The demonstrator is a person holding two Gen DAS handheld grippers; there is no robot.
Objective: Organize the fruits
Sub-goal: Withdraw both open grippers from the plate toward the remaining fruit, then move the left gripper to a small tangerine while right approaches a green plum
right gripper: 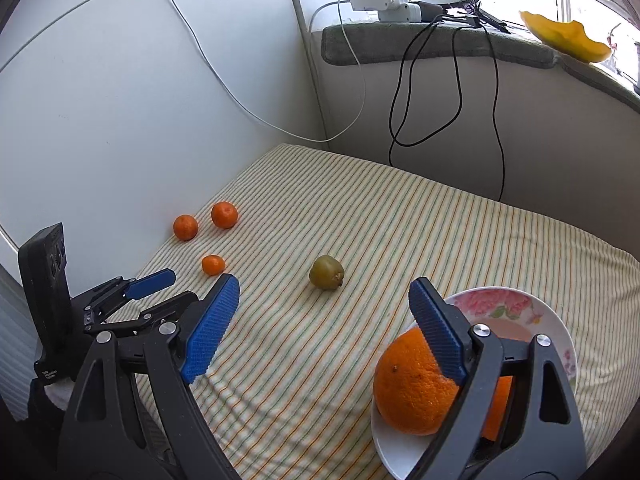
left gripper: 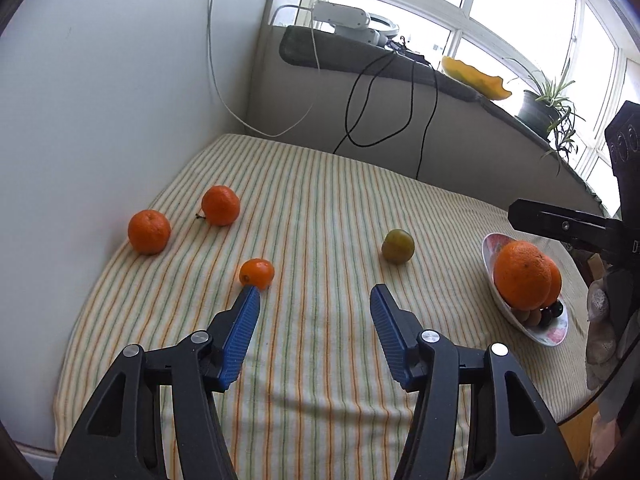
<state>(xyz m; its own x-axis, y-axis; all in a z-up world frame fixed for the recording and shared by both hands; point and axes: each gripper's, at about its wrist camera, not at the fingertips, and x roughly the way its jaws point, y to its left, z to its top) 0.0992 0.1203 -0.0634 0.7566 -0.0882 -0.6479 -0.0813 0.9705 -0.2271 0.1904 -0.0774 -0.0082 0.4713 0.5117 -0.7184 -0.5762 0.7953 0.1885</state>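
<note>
Three mandarins lie on the striped cloth [left gripper: 320,208]: two far left [left gripper: 149,232] [left gripper: 220,205] and a smaller one [left gripper: 257,273] just past my left gripper's left fingertip. A green fruit [left gripper: 397,246] lies ahead to the right. My left gripper [left gripper: 314,294] hangs open over the cloth with nothing between its blue pads. My right gripper [right gripper: 323,284] is open wide and empty, and the green fruit [right gripper: 326,278] lies on the cloth beyond it. Beside its right finger a flowered plate [right gripper: 552,320] holds a large orange [right gripper: 412,384].
The plate [left gripper: 490,246] also holds a second orange and small dark fruits [left gripper: 548,312]. White walls close the cloth's left and back sides. Black and white cables [left gripper: 360,120] hang from the sill, which carries a yellow dish [left gripper: 476,74] and a plant pot [left gripper: 538,110].
</note>
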